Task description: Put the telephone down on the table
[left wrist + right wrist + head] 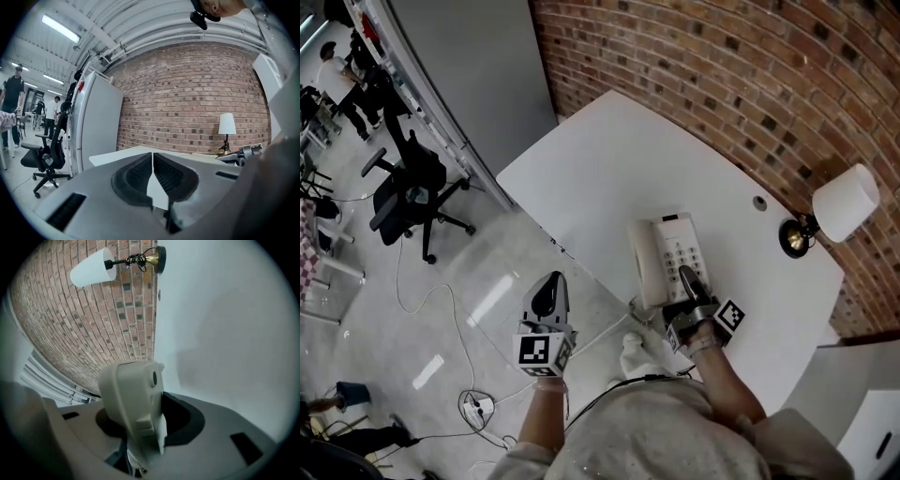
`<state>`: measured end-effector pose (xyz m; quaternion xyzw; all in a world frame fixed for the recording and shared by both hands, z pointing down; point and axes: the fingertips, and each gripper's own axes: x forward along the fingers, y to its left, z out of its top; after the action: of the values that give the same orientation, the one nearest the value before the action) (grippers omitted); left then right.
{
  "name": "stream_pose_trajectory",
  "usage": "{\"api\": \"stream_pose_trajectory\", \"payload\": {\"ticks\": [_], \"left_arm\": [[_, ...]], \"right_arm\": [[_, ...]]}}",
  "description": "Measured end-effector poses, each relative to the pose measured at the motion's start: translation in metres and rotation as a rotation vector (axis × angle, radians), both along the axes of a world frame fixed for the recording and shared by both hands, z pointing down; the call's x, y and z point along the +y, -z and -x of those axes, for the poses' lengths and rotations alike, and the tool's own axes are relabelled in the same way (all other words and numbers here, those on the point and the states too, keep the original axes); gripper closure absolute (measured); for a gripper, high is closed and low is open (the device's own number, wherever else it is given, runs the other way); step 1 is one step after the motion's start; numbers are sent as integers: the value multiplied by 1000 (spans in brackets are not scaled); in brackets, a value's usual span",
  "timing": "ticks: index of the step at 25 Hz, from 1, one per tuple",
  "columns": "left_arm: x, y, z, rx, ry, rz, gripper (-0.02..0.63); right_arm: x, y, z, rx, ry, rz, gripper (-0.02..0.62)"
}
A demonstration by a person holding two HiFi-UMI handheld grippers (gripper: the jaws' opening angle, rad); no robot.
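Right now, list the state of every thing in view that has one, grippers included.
Telephone: gripped at its near end over the table, keypad up, handset in its cradle; whether it touches the table cannot be told.
Right gripper: shut on the telephone.
Left gripper: shut, nothing between its jaws.
Lamp: upright at the table's far edge.
Office chair: upright, unoccupied.

The right gripper (pixel 146 422) clamps the beige telephone (pixel 129 390) between its dark pads — the phone's end sticks out past the jaws. Beyond lies the white table (pixel 225 333), and at its far edge a lamp (pixel 96 267) with a white shade stands by the brick wall (pixel 89 333).
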<state>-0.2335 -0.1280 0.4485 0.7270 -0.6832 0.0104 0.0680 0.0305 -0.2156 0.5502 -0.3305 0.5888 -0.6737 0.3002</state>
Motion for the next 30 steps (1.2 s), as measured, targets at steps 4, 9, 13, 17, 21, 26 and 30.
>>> {"api": "stream_pose_trajectory", "payload": {"ticks": [4,9,13,17,21,26,30], "left_arm": [[-17,-7,1,2,1,19,592],[-38,-16,-3,7,-1,32,592],[-51,-21,-4,7,4,44,592],[-61,-25,-2,10,11,50,592],[-67,-26,-2,6,5,56,592],[-69,-29,-1,11,12,61,592],[-70,-32,0,18,17,65,592]], "right_arm": [[-19,-8,5,16,11,15,422],[-43,-14,15,19,30,25,422],[-58,-20,23,28,50,32,422],[-69,-24,34,32,71,39,422],[-76,-28,42,29,81,52,422],[-83,-32,47,26,93,64,422],[-87,-33,49,39,106,56,422]]}}
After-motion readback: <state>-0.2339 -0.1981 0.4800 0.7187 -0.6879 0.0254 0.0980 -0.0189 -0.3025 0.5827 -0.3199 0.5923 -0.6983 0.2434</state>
